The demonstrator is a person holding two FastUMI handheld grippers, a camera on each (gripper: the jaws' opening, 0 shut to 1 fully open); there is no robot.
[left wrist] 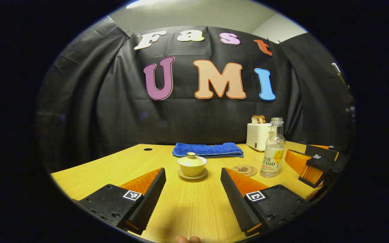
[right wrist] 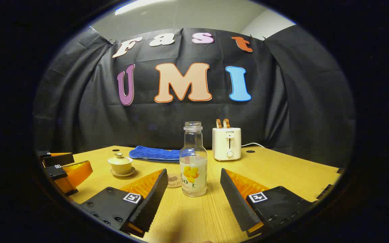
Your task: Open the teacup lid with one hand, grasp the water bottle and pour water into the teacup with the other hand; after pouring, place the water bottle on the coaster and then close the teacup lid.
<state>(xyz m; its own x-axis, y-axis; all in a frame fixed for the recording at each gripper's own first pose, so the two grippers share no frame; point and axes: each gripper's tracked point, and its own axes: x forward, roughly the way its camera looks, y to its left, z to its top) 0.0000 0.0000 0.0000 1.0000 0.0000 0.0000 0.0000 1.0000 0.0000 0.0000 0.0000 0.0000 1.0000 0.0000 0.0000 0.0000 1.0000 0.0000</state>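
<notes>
A pale yellow teacup (left wrist: 191,165) with its lid (left wrist: 191,156) on stands on a saucer at mid-table, straight ahead of my open left gripper (left wrist: 193,175), which is a short way back from it. The clear water bottle (right wrist: 193,160), uncapped and holding a little water, stands upright just ahead of my open right gripper (right wrist: 193,177), roughly in line with its fingertips and touching neither. A round coaster (right wrist: 174,180) lies just left of the bottle. In the left gripper view the bottle (left wrist: 273,148) and coaster (left wrist: 245,169) sit right of the cup.
A folded blue towel (left wrist: 208,150) lies behind the cup. A white toaster (right wrist: 227,143) with bread slices stands at the back of the wooden table (right wrist: 282,168). The right gripper (left wrist: 311,162) shows at the right edge of the left gripper view.
</notes>
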